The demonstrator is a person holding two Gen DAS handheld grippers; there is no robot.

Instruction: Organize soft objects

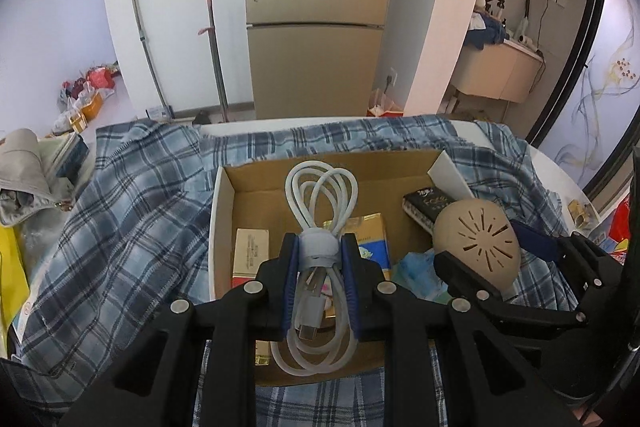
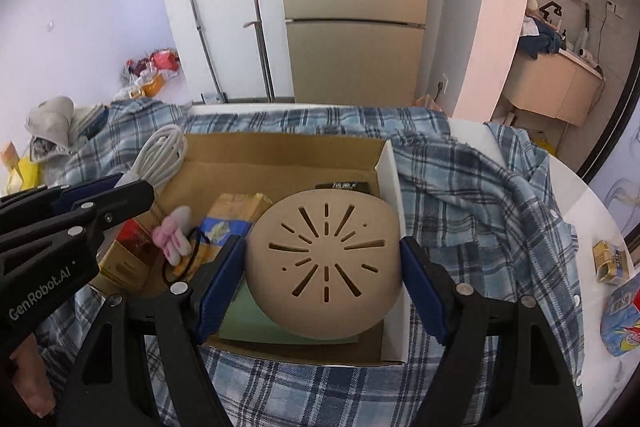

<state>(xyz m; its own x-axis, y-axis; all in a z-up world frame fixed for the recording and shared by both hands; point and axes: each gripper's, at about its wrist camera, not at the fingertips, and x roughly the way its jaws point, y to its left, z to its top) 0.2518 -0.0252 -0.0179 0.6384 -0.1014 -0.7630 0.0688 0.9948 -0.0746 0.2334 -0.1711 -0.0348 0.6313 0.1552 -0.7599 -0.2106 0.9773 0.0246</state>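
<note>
My left gripper (image 1: 319,259) is shut on a coiled white cable (image 1: 320,211) bound with a grey strap, held above the open cardboard box (image 1: 224,211). The cable also shows in the right wrist view (image 2: 162,155), beside the left gripper (image 2: 120,187). My right gripper (image 2: 322,267) is shut on a round beige silicone mat with slots (image 2: 326,259), held over the right side of the box (image 2: 394,187). The mat also shows in the left wrist view (image 1: 476,243). A blue plaid shirt (image 2: 480,195) lies under the box.
The box holds gold packets (image 2: 236,215), a small pink plush rabbit (image 2: 174,235), a black hair tie (image 2: 192,259), a green sheet (image 2: 256,319) and a dark packet (image 1: 424,205). Snack packets (image 2: 616,287) lie on the table at right. A grey pouch (image 1: 24,179) lies at left.
</note>
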